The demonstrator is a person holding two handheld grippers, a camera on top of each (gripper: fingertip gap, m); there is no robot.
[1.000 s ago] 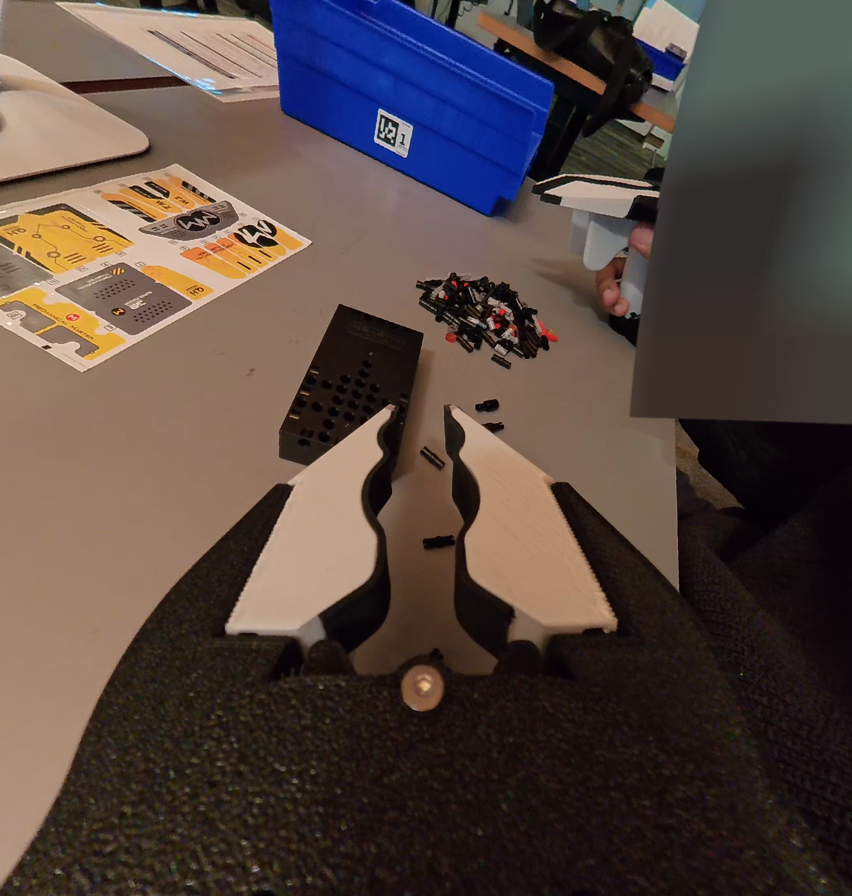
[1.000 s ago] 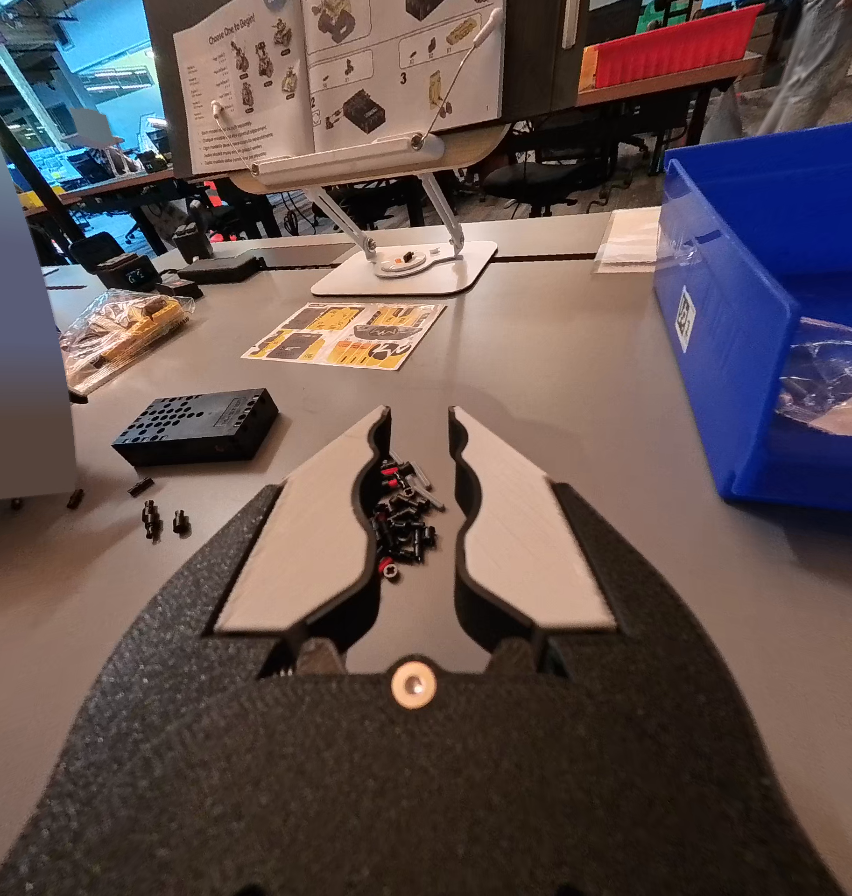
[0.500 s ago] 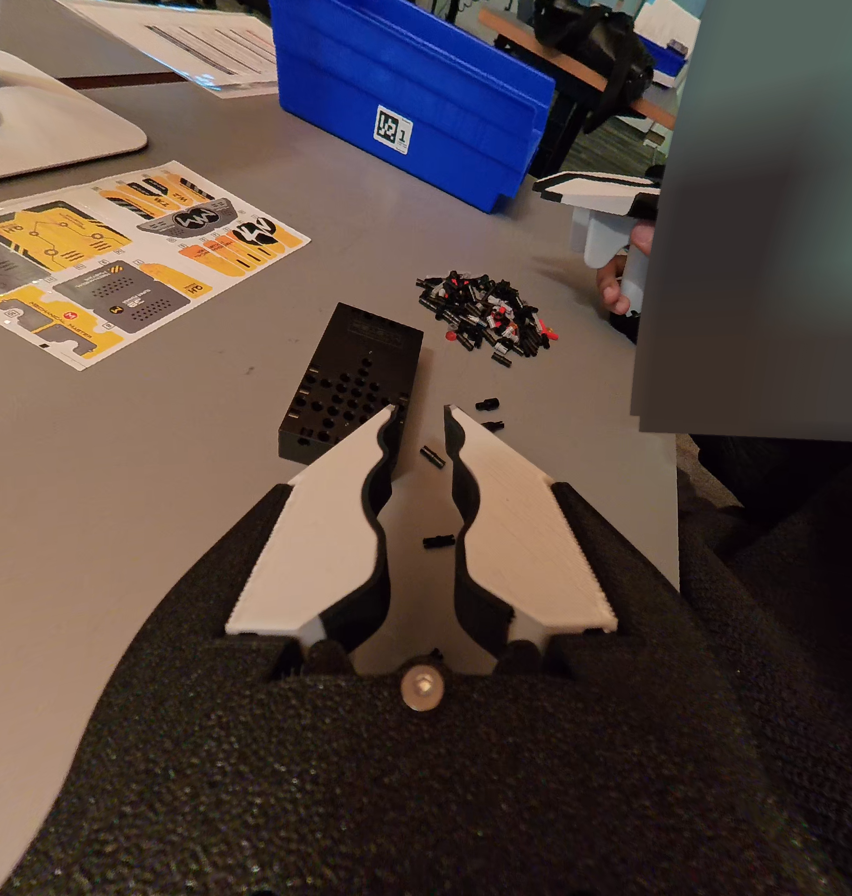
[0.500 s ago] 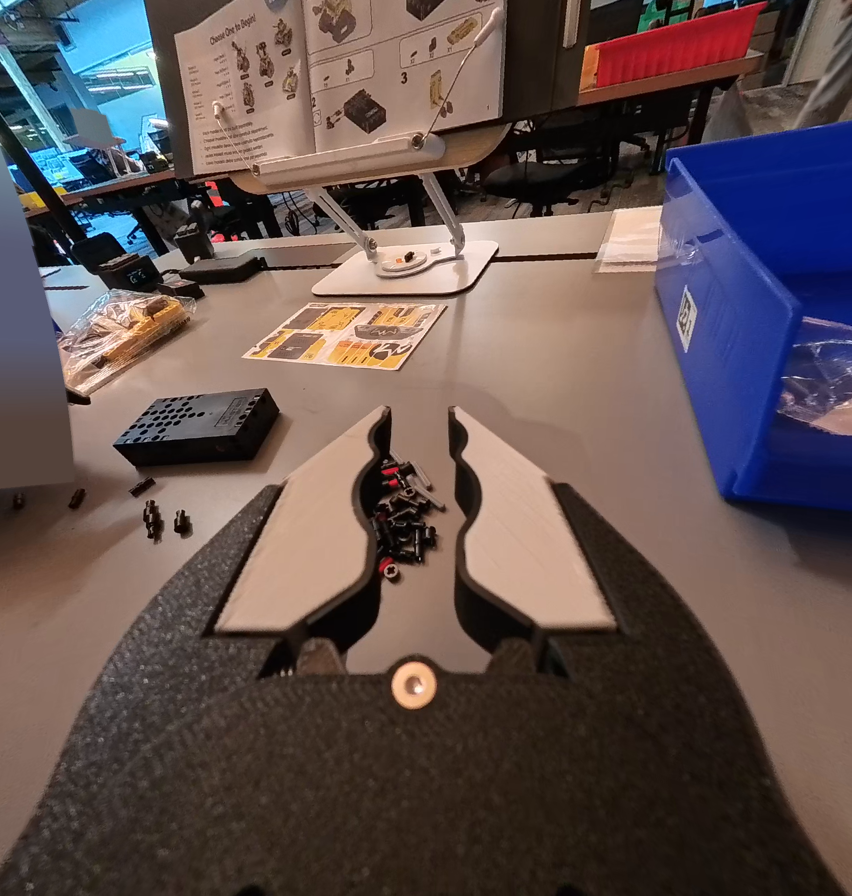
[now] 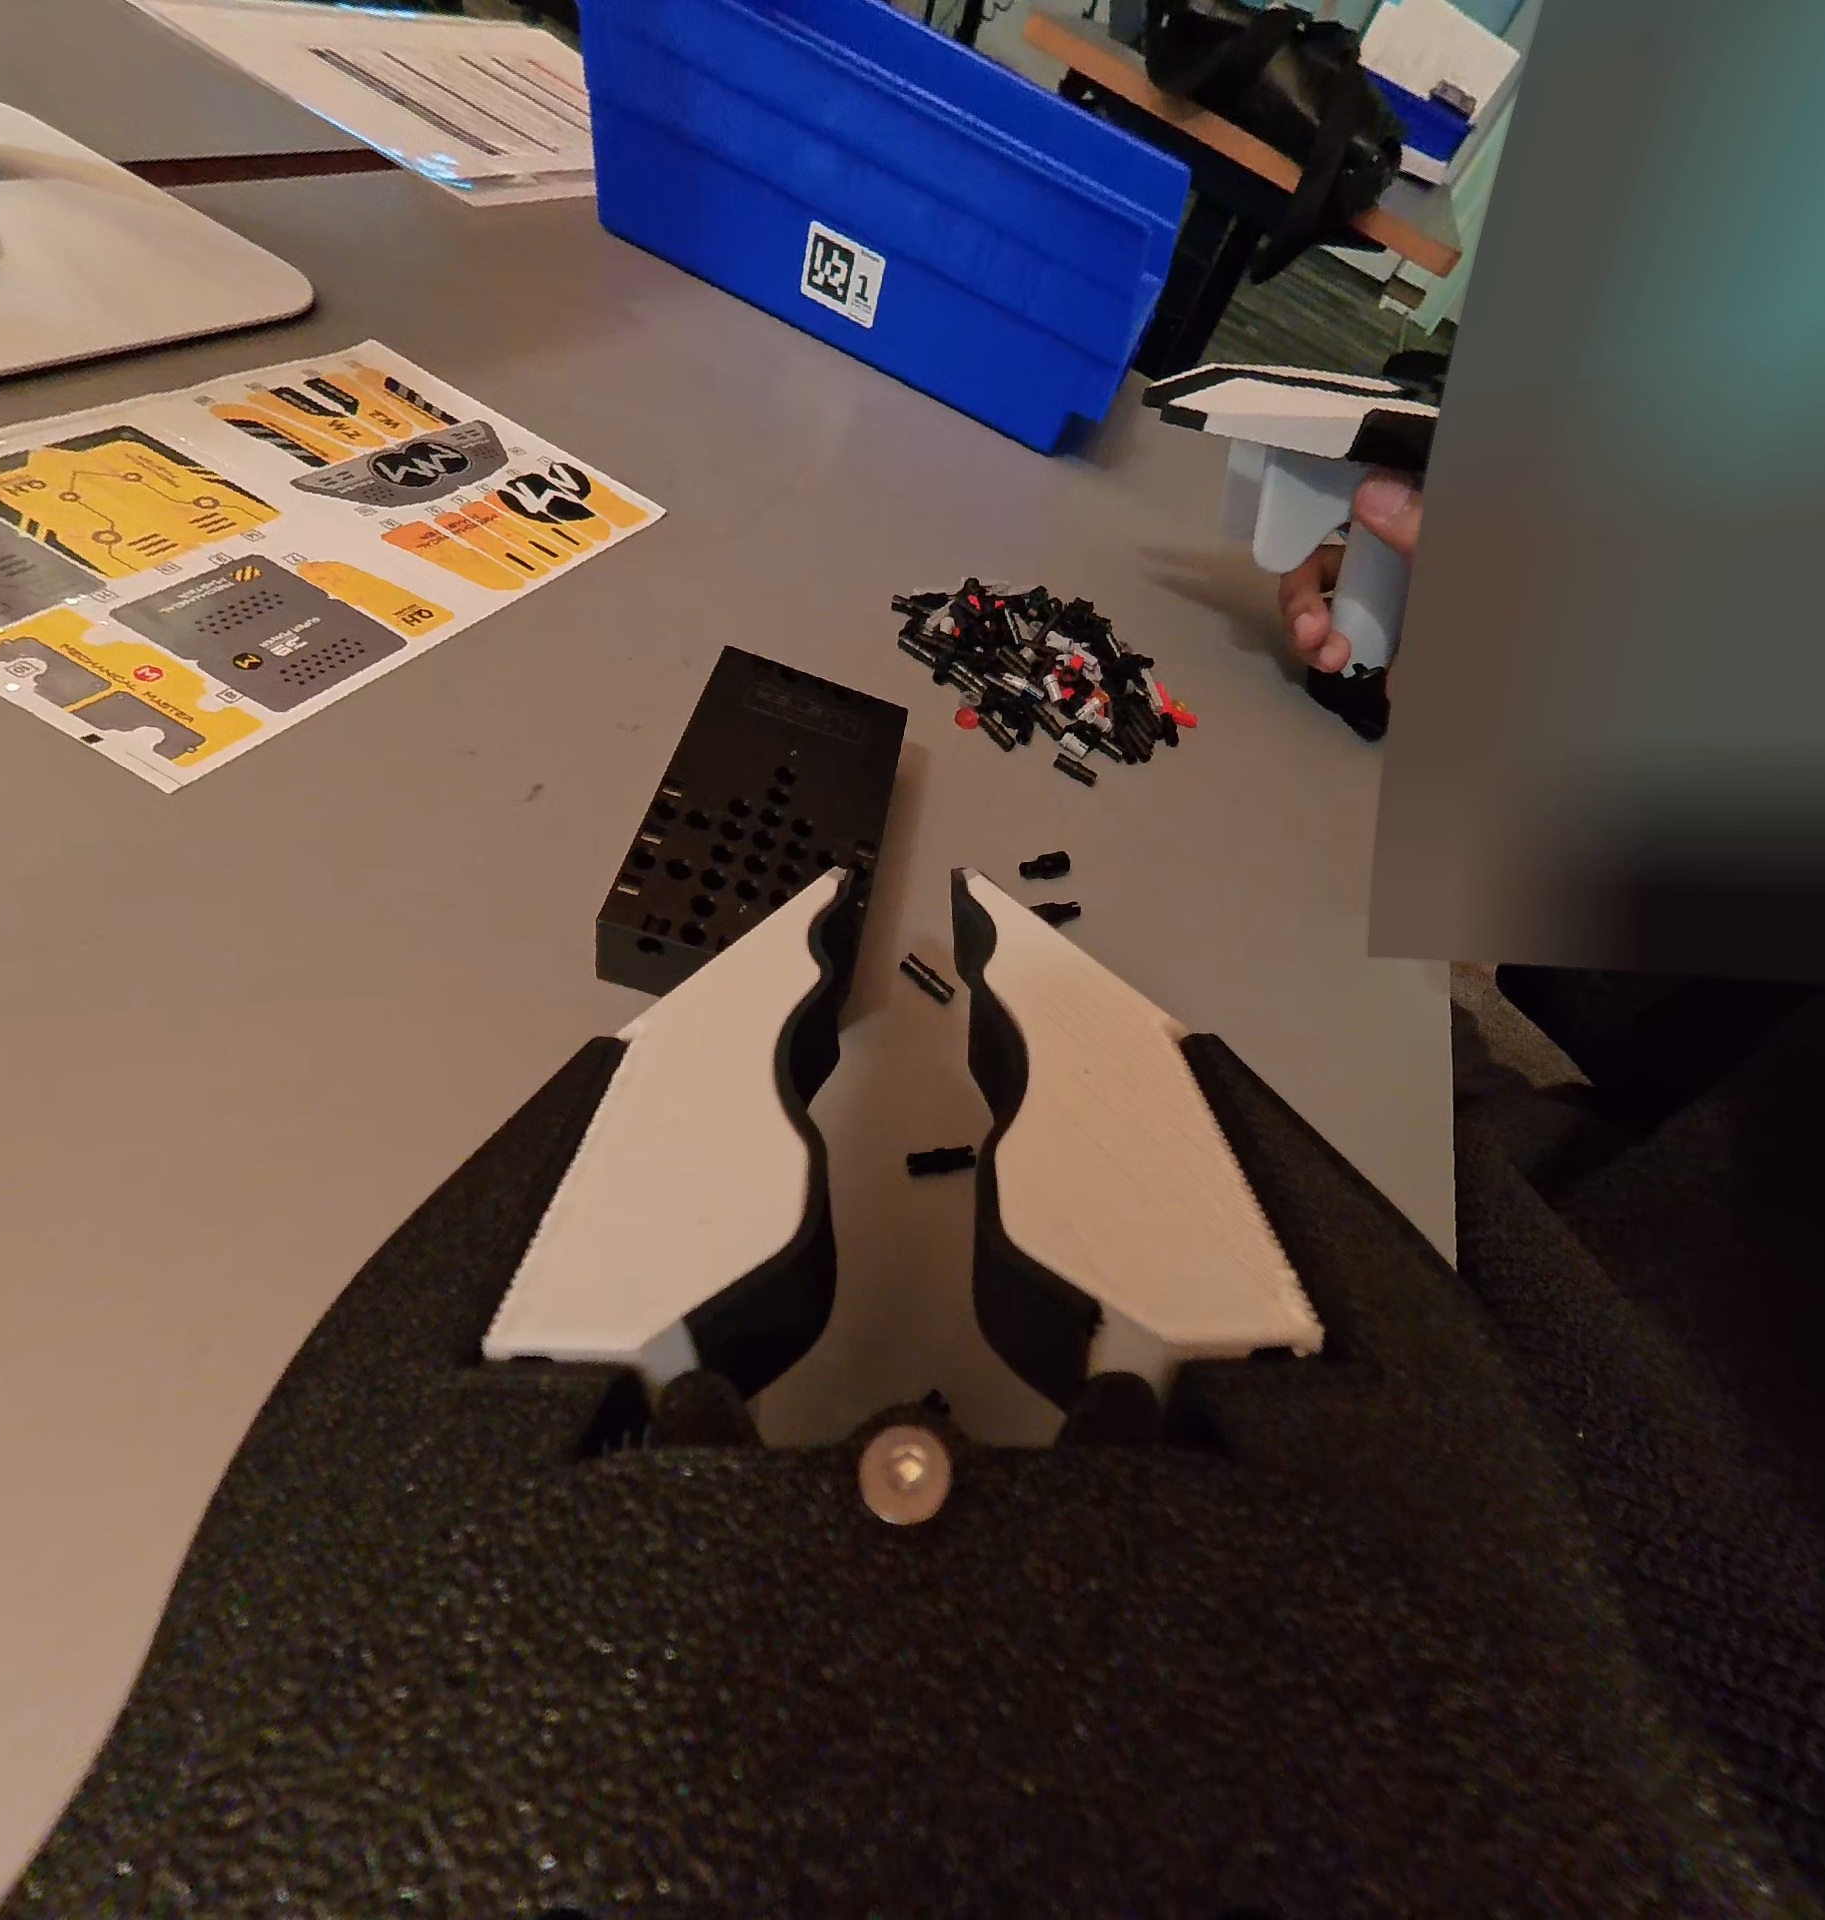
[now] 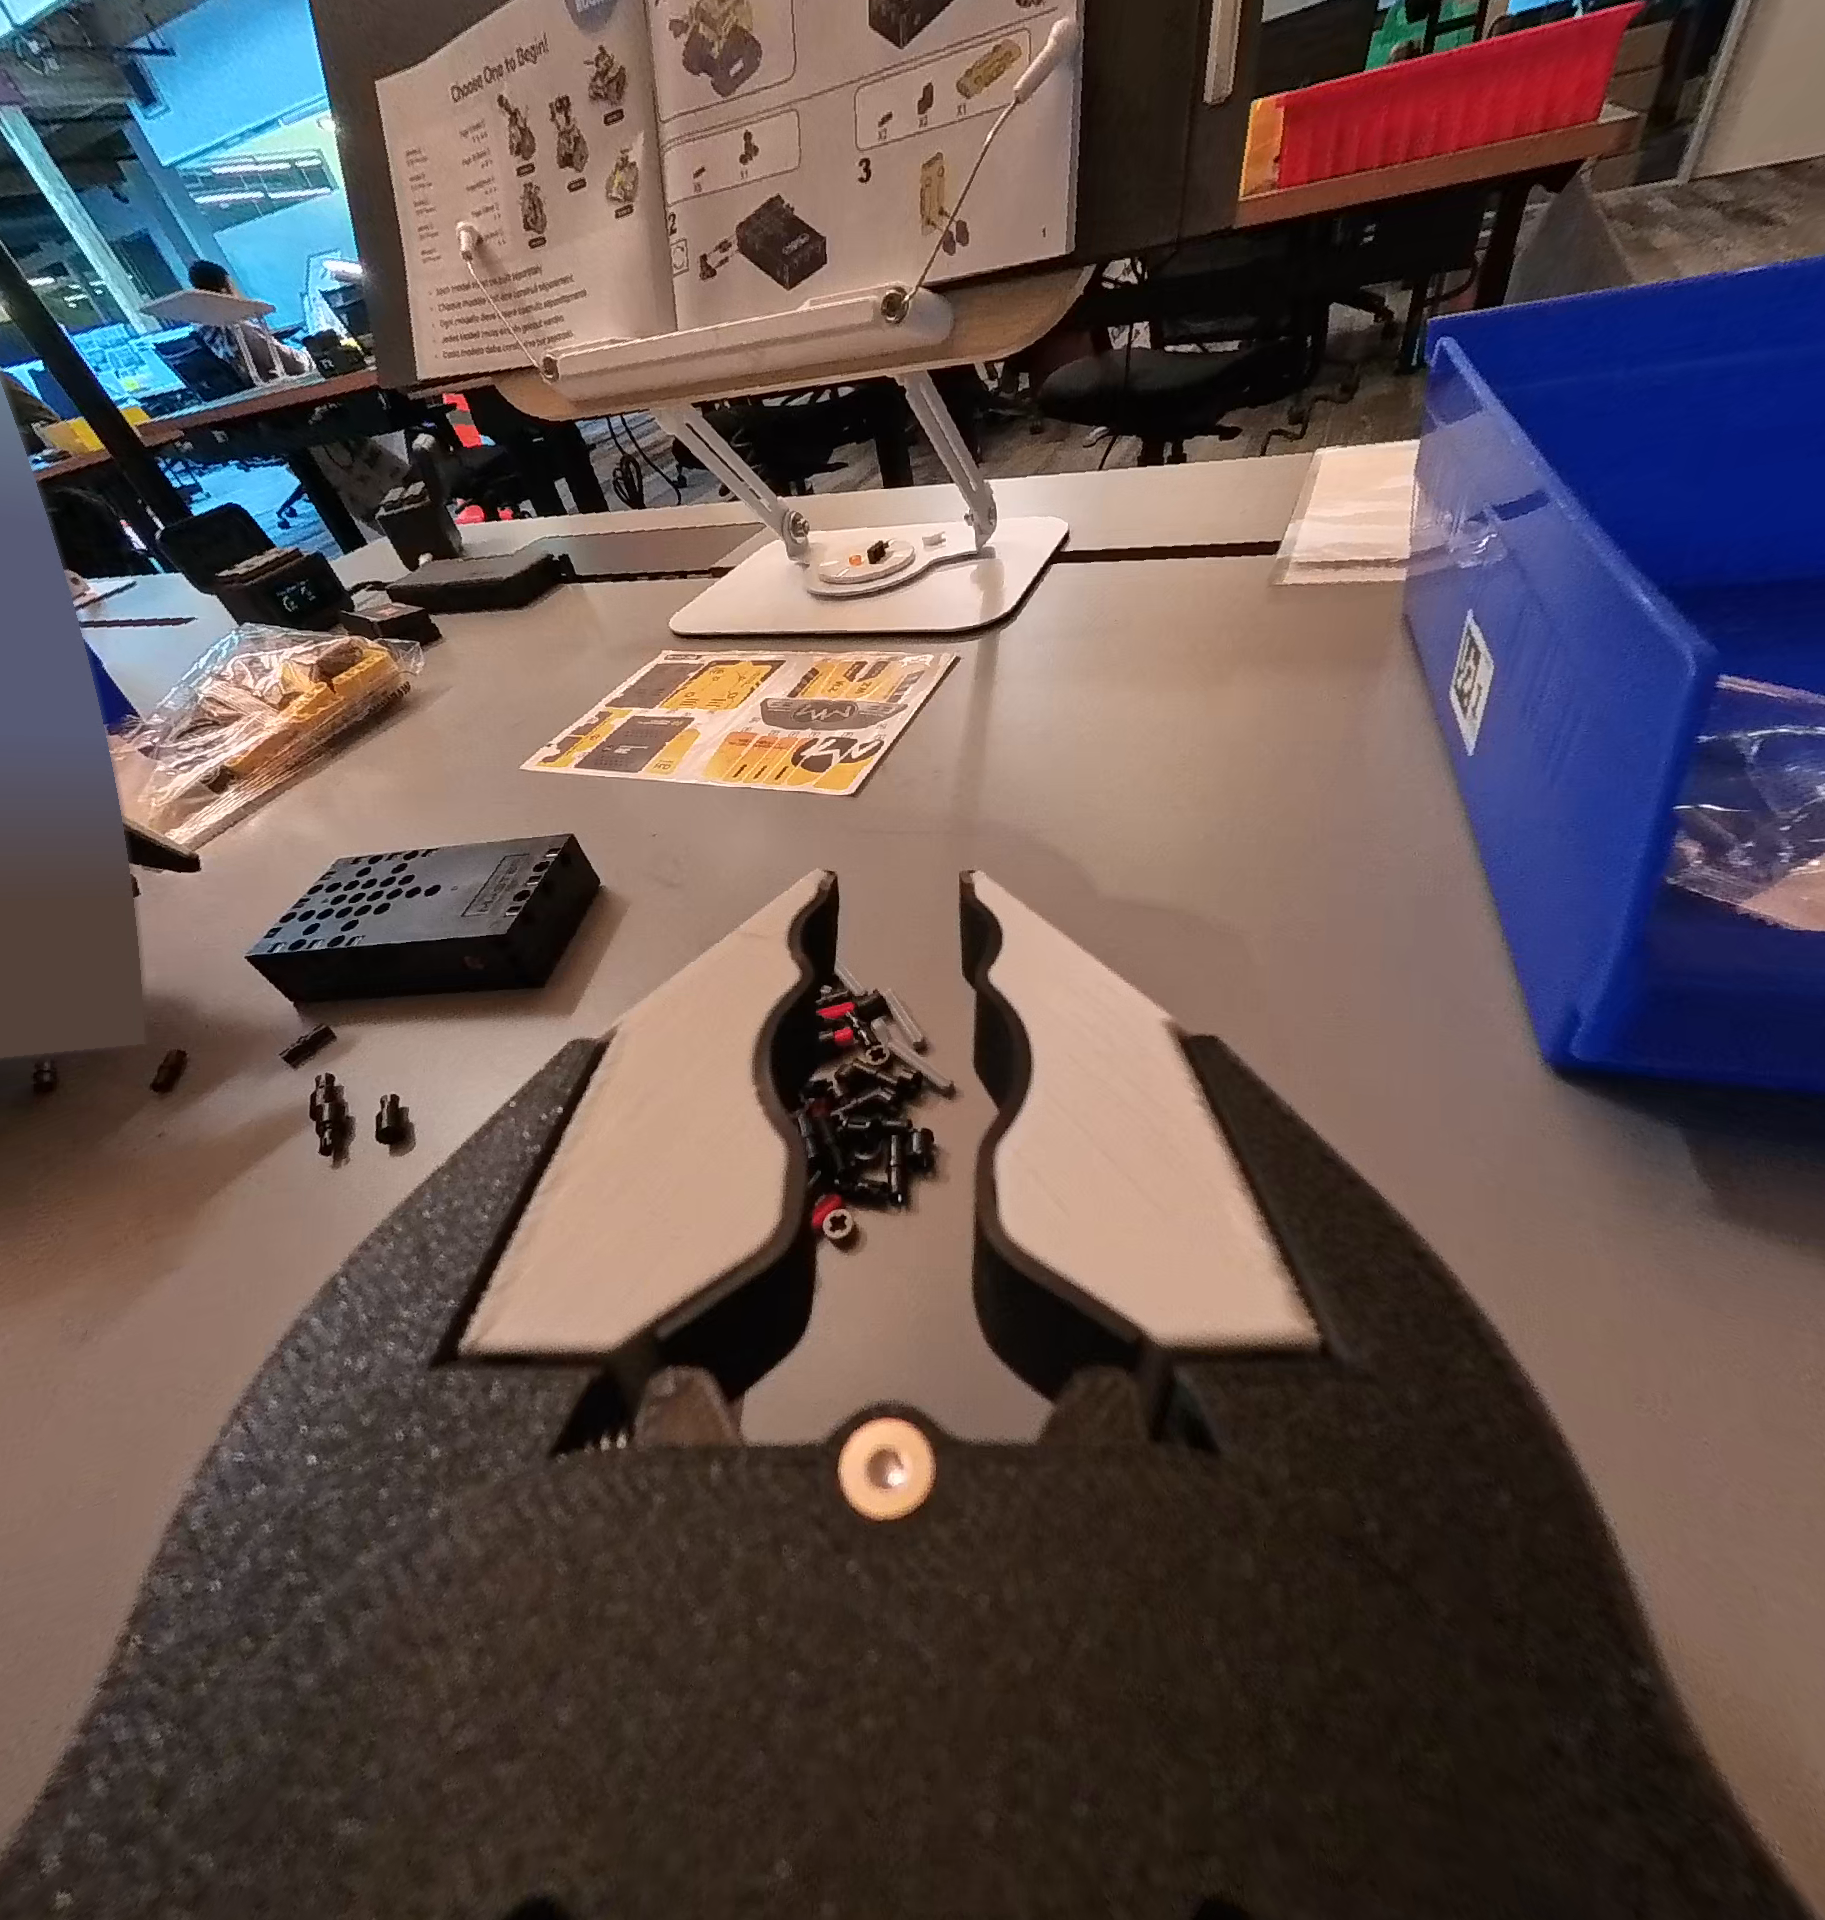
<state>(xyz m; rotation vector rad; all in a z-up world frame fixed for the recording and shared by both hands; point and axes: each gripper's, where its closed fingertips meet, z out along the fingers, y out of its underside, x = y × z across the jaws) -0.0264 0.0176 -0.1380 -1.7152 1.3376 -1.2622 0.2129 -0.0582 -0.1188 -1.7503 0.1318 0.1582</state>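
My left gripper (image 5: 900,883) is open and empty, low over the grey table (image 5: 264,987). Its left fingertip overlaps the near corner of a black perforated box (image 5: 762,821). Loose black pins (image 5: 927,979) lie between and beside its fingers. A pile of small black, red and grey pins (image 5: 1043,670) lies beyond the box. My right gripper (image 6: 897,883) is open and empty, with that pin pile (image 6: 866,1101) on the table between its fingers. The black box (image 6: 425,914) and a few loose pins (image 6: 331,1112) lie to its left. The right gripper also shows in the left wrist view (image 5: 1292,416), held by a hand.
A blue bin (image 5: 877,208) (image 6: 1635,707) stands at the right of the table. A yellow and grey sticker sheet (image 5: 253,551) (image 6: 752,722) lies flat. A book stand (image 6: 866,571) holds an open instruction booklet (image 6: 731,156). A plastic bag of yellow parts (image 6: 264,707) lies left. The grippers' ends are close to 25 cm from one another.
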